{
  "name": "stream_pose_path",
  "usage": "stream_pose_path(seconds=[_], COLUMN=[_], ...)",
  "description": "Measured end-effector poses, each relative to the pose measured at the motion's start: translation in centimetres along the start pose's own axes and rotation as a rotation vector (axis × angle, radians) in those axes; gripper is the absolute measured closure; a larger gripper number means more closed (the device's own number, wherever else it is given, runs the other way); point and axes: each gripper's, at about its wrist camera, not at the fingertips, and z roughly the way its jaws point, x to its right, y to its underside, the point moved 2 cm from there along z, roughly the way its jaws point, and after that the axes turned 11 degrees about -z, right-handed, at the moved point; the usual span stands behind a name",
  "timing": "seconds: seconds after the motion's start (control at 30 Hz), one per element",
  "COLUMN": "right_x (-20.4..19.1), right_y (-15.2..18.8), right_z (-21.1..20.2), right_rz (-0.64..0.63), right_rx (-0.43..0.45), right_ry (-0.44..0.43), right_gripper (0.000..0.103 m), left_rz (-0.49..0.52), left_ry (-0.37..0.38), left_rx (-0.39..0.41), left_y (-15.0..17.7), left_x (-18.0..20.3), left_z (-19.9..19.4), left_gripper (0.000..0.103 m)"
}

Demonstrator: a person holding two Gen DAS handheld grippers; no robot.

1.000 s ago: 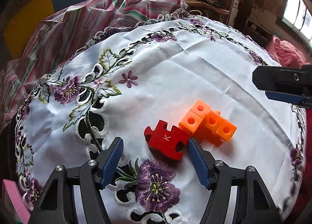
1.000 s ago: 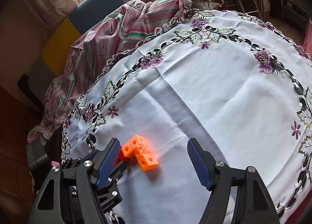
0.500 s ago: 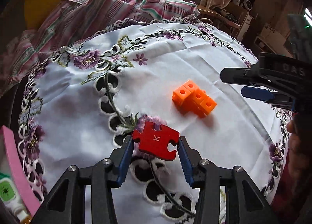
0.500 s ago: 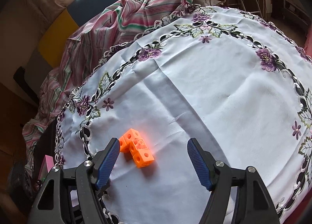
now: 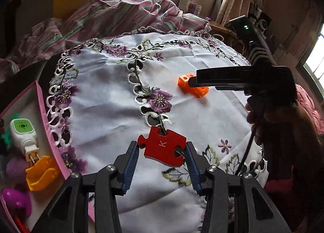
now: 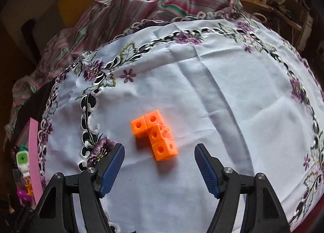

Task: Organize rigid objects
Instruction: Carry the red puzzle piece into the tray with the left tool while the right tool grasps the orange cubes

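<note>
My left gripper (image 5: 162,153) is clamped on the red puzzle piece (image 5: 162,149): flat, rigid, matte red, pale edge at the bottom, knob-and-notch outline, white letter K on the face. Ribbed blue pads (image 5: 131,165) press its two side edges. The piece is clear of the tablecloth (image 5: 113,99), held roughly flat, face toward the camera. Gripper pitches steeply down.

Tablecloth is thin white fabric, creased, with purple embroidered flowers and cutwork scallops along a curved border. Striped pink-green fabric (image 5: 121,16) is bunched behind it.

Pink box (image 5: 43,111) sits at the cloth's left edge, open top, thin walls. Inside: a white plug-in device (image 5: 23,133) with a green top and two metal prongs, a yellow plastic piece (image 5: 41,173), a purple plastic item (image 5: 15,202). Rest of the contents too cropped to call.

My right gripper (image 6: 160,162) is about half open, nothing between the pads. It points steeply down at the orange cube block (image 6: 155,134): glossy hard plastic cubes snapped into a stepped shape, round hole in each face. The block rests on the cloth just ahead of the fingertips, roughly centred between them, not touched. In the left view my right hand (image 5: 281,119) wraps the black handle, and the gripper body partly covers the block.
</note>
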Motion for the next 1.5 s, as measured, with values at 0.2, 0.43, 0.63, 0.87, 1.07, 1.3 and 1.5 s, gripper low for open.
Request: stream_pose_path(seconds=[0.2,0.43,0.63,0.87,1.07,1.3,1.5], right_x=[-0.9,-0.7,-3.2,-6.4,-6.1,-6.3,-6.3], right_y=[-1.5,-2.1,-0.4,2.4,2.5,2.7,2.8], right_z=[2.3,3.8,1.8,1.7,1.8,1.8,2.0], right_rz=[-0.099,-0.109,-0.184,-0.278,-0.273,-0.291,-0.308], right_rx=[-0.039,-0.053,-0.066,-0.086,-0.066,-0.057,-0.048], right_ry=[0.074,0.086,0.032,0.000,-0.013,-0.009,-0.013], right_gripper=[0.030,0.060,0.060,0.060,0.060,0.059,0.059], left_rz=[-0.048,-0.092,-0.137,-0.192,-0.191,-0.217,-0.231], left_ry=[0.014,0.007,-0.023,-0.083,-0.139,-0.153,-0.159], left_rx=[0.029,0.060,0.089,0.132,0.190,0.197,0.199], left_y=[1.0,1.7,2.2,3.0,3.9,4.9,5.3], left_x=[-1.6,-3.2,-4.8,-6.9,-7.7,-8.5,-8.9], left_z=[-2.7,-4.7,-6.0,-7.9,-10.0,-10.7,-10.9], left_gripper=[0.056,0.056,0.056,0.056,0.056,0.056,0.056])
